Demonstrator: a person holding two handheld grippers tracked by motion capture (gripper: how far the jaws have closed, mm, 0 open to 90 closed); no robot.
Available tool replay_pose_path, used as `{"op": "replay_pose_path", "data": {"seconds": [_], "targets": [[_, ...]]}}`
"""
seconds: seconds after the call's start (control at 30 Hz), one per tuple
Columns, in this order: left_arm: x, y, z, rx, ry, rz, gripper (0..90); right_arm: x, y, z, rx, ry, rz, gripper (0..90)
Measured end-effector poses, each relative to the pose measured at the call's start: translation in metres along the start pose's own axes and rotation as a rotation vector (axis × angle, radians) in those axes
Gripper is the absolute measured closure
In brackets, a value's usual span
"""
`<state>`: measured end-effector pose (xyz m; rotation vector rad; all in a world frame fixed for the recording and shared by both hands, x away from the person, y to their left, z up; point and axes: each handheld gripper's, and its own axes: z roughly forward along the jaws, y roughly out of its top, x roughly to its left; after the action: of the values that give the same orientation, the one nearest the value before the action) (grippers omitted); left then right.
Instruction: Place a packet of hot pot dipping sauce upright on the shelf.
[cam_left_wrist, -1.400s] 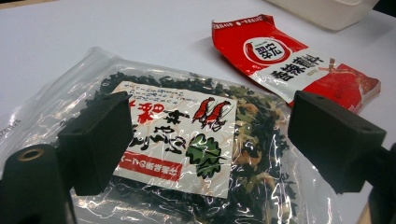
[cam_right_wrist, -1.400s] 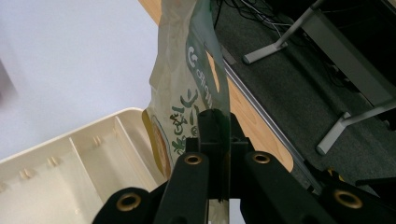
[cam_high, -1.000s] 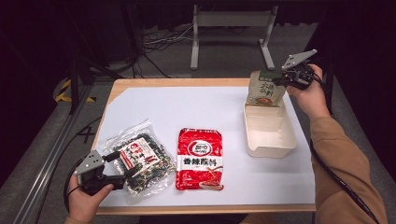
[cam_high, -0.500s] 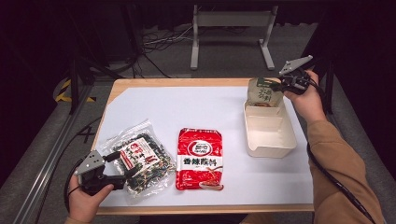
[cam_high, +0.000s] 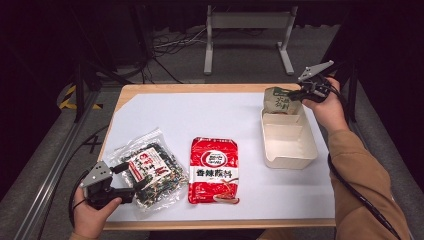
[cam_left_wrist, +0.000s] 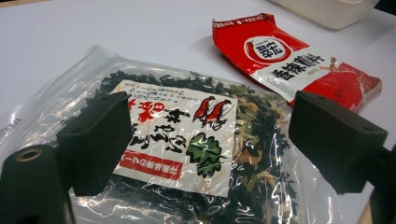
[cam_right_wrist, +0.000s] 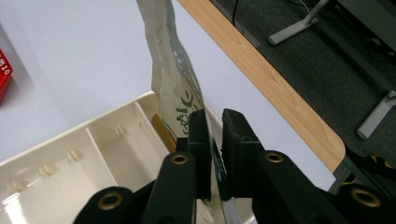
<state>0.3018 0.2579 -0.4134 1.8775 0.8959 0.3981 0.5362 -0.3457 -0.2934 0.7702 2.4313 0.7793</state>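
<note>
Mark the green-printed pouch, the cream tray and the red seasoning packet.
green-printed pouch (cam_high: 278, 101), high view, printed front.
cream tray (cam_high: 291, 161), high view, near rim.
red seasoning packet (cam_high: 214, 170), high view, centre of label.

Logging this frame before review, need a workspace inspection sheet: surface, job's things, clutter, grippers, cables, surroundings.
Surface: white sheet on a wooden table.
Job's things: green-printed pouch stands at the far end of the cream divided tray.
Clutter: seaweed bag, red sauce packet.
Grippers: right gripper jaws just been opening, pouch edge between them; left gripper open over the seaweed bag.
Cables: black lead along right sleeve; loose cables on floor.
Surroundings: grey metal stand, dark floor.
</note>
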Motion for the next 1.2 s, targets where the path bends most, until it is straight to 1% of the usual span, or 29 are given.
{"op": "replay_pose_path", "data": {"seconds": [0.03,0.1,0.13,0.17,0.2,0.27,0.3,0.37,0.4,0.43,0.47,0.5,0.57,0.6,0.67,0.7,0.77,0.8,0.83,0.9,0.93,0.97,1.0,1.03,1.07,1.1,1.17,1.2], "targets": [[0.000,0.000,0.000,-0.001,0.002,0.000,14.2,0.000,0.000,-0.001,-0.013,-0.004,0.006,77.4],[0.000,0.000,0.000,0.002,0.000,-0.006,14.1,0.000,0.000,-0.004,-0.042,-0.022,0.021,71.5],[0.000,0.000,0.000,0.002,0.000,-0.006,14.0,0.000,0.000,-0.004,-0.042,-0.022,0.021,71.5],[0.000,0.000,0.001,0.003,0.000,-0.004,14.0,0.000,0.001,-0.006,-0.057,-0.027,0.025,68.0],[0.000,0.001,0.001,0.004,0.002,0.002,13.9,0.001,0.002,-0.009,-0.076,-0.042,0.028,62.8],[0.000,0.001,0.001,0.003,0.001,0.001,13.8,0.002,0.003,-0.013,-0.094,-0.060,0.029,56.8],[0.000,0.001,0.001,0.004,0.001,0.001,13.8,0.002,0.003,-0.013,-0.094,-0.060,0.029,56.8],[0.000,0.001,0.001,0.001,-0.001,0.003,13.6,0.005,0.004,-0.022,-0.126,-0.098,0.039,51.5],[0.000,0.001,0.002,0.001,-0.003,0.000,13.6,0.005,0.004,-0.022,-0.126,-0.098,0.039,51.5],[0.001,0.002,0.003,0.001,-0.006,0.004,13.6,0.007,0.004,-0.028,-0.147,-0.124,0.050,49.0],[0.001,0.002,0.003,0.001,-0.006,0.004,13.6,0.007,0.004,-0.028,-0.147,-0.124,0.050,49.0],[0.001,0.003,0.004,0.002,-0.008,0.010,13.6,0.012,0.004,-0.035,-0.171,-0.138,0.058,45.9],[0.000,0.003,0.005,0.002,-0.011,0.004,13.5,0.014,0.004,-0.038,-0.180,-0.145,0.060,44.3],[0.000,0.004,0.006,0.002,-0.015,0.008,13.6,0.018,0.004,-0.043,-0.197,-0.145,0.072,42.2],[0.000,0.005,0.007,0.001,-0.016,0.004,13.5,0.030,0.000,-0.051,-0.258,-0.124,0.098,39.6],[0.000,0.006,0.008,0.002,-0.019,0.011,13.5,0.036,-0.001,-0.055,-0.285,-0.117,0.104,39.2],[0.000,0.007,0.010,0.003,-0.024,0.017,13.5,0.051,-0.006,-0.062,-0.327,-0.100,0.109,39.1],[-0.001,0.007,0.011,0.003,-0.026,0.016,13.5,0.055,-0.008,-0.065,-0.338,-0.095,0.106,39.1],[-0.001,0.008,0.012,0.006,-0.026,0.023,13.5,0.063,-0.010,-0.068,-0.356,-0.088,0.108,39.1],[-0.002,0.009,0.013,0.008,-0.028,0.029,13.5,0.074,-0.015,-0.074,-0.381,-0.071,0.114,39.1],[-0.002,0.009,0.014,0.010,-0.030,0.021,13.4,0.079,-0.017,-0.077,-0.394,-0.057,0.120,39.1],[-0.002,0.009,0.014,0.010,-0.030,0.021,13.4,0.079,-0.017,-0.077,-0.394,-0.057,0.120,39.1],[-0.002,0.009,0.014,0.010,-0.031,0.018,13.1,0.088,-0.019,-0.080,-0.407,-0.042,0.127,40.6],[-0.002,0.009,0.015,0.010,-0.036,0.024,13.1,0.088,-0.019,-0.080,-0.407,-0.042,0.127,40.6],[-0.002,0.009,0.016,0.013,-0.036,0.025,12.6,0.096,-0.021,-0.083,-0.407,-0.017,0.128,43.2],[-0.002,0.009,0.018,0.017,-0.035,0.026,12.2,0.101,-0.023,-0.084,-0.410,-0.005,0.130,43.2],[-0.003,0.009,0.019,0.017,-0.044,0.009,11.8,0.109,-0.026,-0.085,-0.423,0.003,0.132,43.0],[-0.004,0.009,0.019,0.011,-0.042,0.011,11.4,0.113,-0.027,-0.086,-0.435,0.013,0.138,42.9]]}}
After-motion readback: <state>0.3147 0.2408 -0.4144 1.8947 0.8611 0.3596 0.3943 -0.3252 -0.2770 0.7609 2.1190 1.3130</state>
